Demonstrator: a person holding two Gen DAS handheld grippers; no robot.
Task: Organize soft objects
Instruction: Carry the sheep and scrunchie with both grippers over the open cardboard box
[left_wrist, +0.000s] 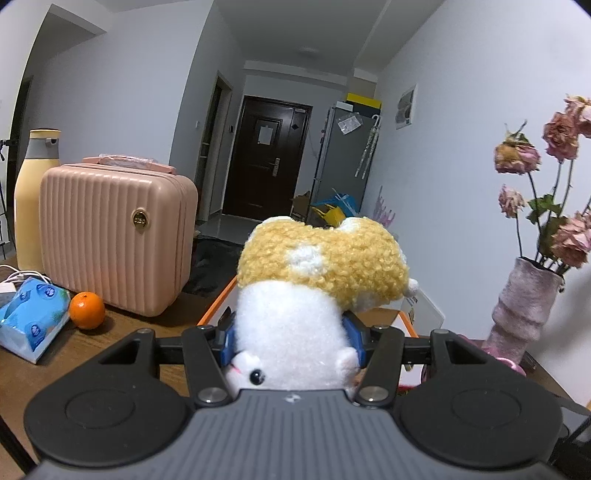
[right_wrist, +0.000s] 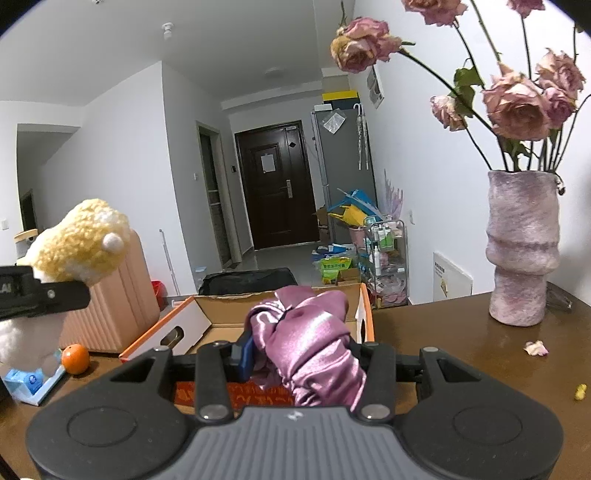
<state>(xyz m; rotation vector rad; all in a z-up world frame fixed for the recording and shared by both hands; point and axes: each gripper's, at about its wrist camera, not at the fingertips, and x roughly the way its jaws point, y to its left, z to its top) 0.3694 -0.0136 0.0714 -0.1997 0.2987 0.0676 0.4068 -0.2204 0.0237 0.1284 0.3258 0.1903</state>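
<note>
Left wrist: left gripper (left_wrist: 291, 338) clamped on plush toy (left_wrist: 314, 291), white belly squeezed btwn the blue pads, yellow curly part sticking up past the tips, toy's face w/ black eye near the gripper body. Toy held in air above orange-edged box (left_wrist: 216, 304). Pink case (left_wrist: 114, 236), orange (left_wrist: 87, 310), tissue pack (left_wrist: 31, 317) on table (left_wrist: 74, 358) at left; vase (left_wrist: 521, 306) w/ dried roses at right.

Right wrist: right gripper (right_wrist: 301, 354) clenched on purple satin cloth (right_wrist: 310, 339), bunched btwn fingers, over the open cardboard box (right_wrist: 221, 310). Left gripper (right_wrist: 44, 291) w/ plush toy (right_wrist: 79, 242) at far left, raised above table (right_wrist: 443, 343), in front of pink case (right_wrist: 122, 306). Vase (right_wrist: 521, 251) on table at right, petal (right_wrist: 536, 348) near it.
</note>
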